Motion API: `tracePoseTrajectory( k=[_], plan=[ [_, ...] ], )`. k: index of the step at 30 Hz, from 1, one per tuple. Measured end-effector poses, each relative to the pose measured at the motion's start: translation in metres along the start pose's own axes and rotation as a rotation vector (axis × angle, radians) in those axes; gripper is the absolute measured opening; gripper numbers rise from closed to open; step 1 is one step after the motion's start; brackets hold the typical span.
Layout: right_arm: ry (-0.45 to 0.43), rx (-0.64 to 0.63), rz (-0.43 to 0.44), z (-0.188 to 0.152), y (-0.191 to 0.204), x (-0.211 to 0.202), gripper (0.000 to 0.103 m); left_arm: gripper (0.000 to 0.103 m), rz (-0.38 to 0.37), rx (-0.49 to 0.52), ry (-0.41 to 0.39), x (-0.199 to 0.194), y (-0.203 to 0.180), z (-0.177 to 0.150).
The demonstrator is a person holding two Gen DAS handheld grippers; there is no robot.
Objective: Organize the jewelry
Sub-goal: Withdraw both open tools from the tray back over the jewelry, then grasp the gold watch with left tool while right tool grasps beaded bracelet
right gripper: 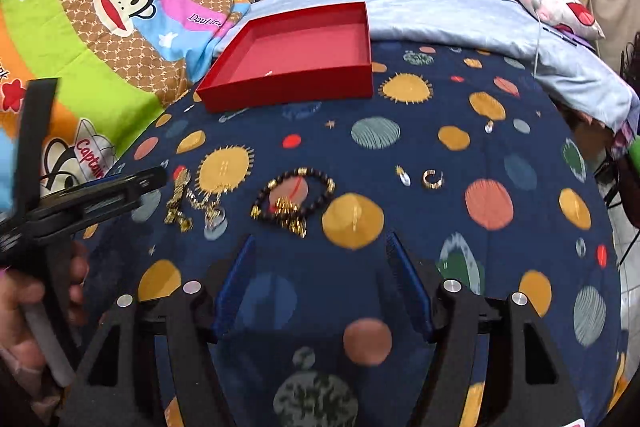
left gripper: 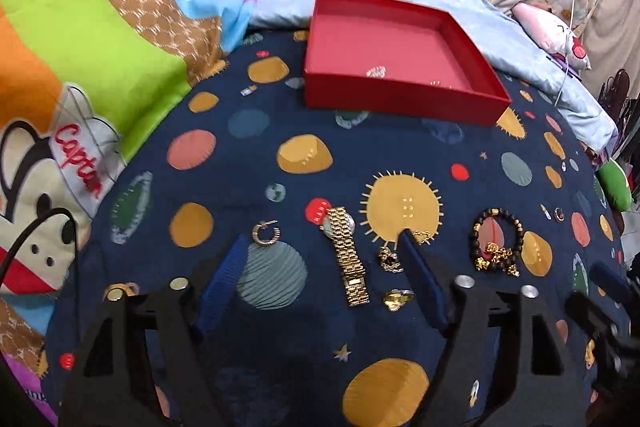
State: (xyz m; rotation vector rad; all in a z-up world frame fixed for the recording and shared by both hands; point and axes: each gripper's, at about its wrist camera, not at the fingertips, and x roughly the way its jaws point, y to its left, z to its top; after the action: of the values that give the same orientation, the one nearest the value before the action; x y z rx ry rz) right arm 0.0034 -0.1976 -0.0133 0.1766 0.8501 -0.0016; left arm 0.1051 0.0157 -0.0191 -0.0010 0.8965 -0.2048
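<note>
Both the left gripper [left gripper: 324, 241] and right gripper [right gripper: 322, 239] are hovering open and empty; the gold watch [left gripper: 346, 254] is looking slippery and floppy, best pinched across its band.

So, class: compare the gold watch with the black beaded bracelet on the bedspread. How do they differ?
The gold watch is metal links; the black beaded bracelet is dark beads with gold charms. The watch lies stretched out straight; the bracelet forms a closed loop. Both rest on the navy bedspread, outside the red box.
</note>
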Motion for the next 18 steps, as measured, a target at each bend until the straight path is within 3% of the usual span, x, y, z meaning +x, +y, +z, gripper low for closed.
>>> tracePoseTrajectory(
  k=[7, 13, 16, 18],
  plan=[
    [0.010, 0.018, -0.006, -0.008, -0.004, -0.006, 0.066, 0.052, 0.019, -0.029, 0.060, 0.038, -0.007, 0.006],
    [0.016, 0.029, -0.006, -0.007, -0.007, -0.002, 0.066, 0.049, 0.058, -0.002, 0.038, 0.042, -0.011, 0.002],
    [0.024, 0.032, 0.000, -0.006, -0.007, 0.003, 0.066, 0.024, 0.054, 0.002, 0.028, 0.040, -0.011, 0.001],
    [0.026, 0.031, 0.004, -0.005, -0.005, 0.005, 0.066, 0.023, 0.028, -0.007, 0.035, 0.038, -0.010, 0.001]
  ],
)
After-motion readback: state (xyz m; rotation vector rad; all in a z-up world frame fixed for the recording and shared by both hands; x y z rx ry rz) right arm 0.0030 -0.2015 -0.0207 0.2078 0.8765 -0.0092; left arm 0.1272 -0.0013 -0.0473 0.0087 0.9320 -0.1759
